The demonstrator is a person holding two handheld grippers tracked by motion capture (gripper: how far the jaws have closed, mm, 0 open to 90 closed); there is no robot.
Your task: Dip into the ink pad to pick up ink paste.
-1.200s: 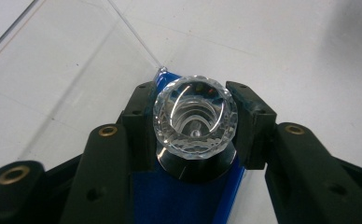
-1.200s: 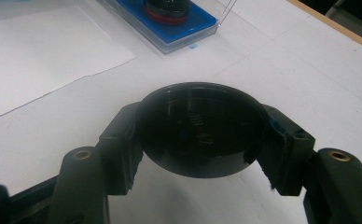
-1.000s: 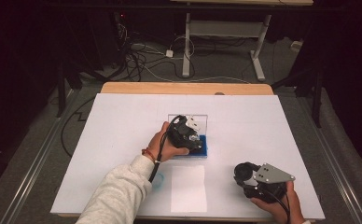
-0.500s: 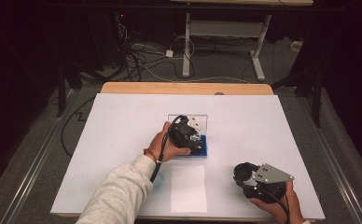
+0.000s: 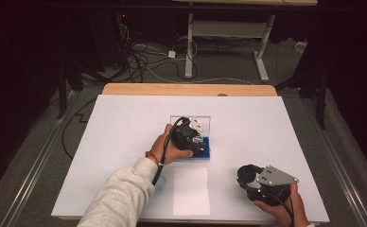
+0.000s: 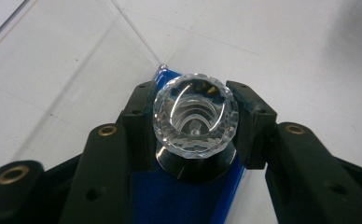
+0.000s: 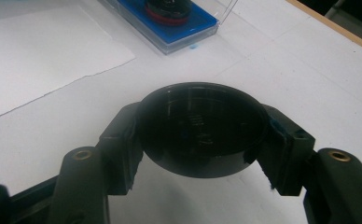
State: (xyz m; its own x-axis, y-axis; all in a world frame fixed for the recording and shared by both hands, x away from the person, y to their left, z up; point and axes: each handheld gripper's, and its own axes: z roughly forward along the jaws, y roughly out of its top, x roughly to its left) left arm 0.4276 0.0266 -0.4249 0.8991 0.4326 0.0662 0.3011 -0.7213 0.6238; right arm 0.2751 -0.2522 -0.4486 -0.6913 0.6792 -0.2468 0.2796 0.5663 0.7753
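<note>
Little has been shifted since the earlier frames. At centre, the left tool (image 6: 195, 128) is clenched on a faceted glass knob (image 6: 196, 114) over the blue tray (image 5: 204, 152); fragile and slippery, it is best gripped across its rim. Near right, a black disc (image 7: 201, 128) is grasped by the right tool (image 7: 202, 149) above the counter (image 5: 125, 123).

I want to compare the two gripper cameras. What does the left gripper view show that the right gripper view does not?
Left gripper view alone: a faceted crystal knob clamped between the left gripper, above a dark round base.

Right gripper view alone: a black disc clamped by the right gripper, a paper sheet, and the wooden table edge.

Both: the blue tray, its clear lid and the white tabletop.
</note>
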